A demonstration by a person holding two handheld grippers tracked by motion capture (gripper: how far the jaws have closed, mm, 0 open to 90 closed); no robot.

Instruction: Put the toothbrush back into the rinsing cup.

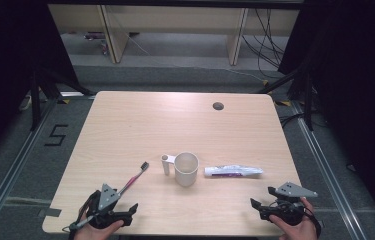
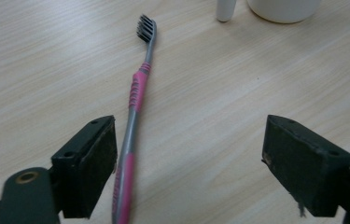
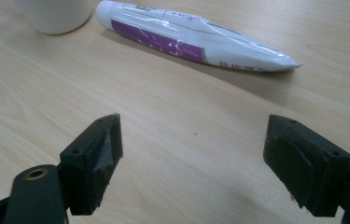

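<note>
Left tongs (image 2: 189, 172) open; toothbrush (image 2: 135, 107) beside left jaw.

A light wooden table (image 1: 125, 130) with rounded corners carries everything; a round cable hole (image 1: 218, 106) sits near its far edge, right of centre in the high view. Three things lie directly on the top, all in the lower half of that view. A white cup (image 1: 186, 169) with a side handle stands upright near the middle. Just right of the cup, a white and purple toothpaste tube (image 1: 233, 171) lies flat, its cap end toward the cup but apart from it. To the lower left of the cup, a pink and grey toothbrush (image 1: 136, 176) lies flat on a slant, its dark bristles toward the cup.
</note>
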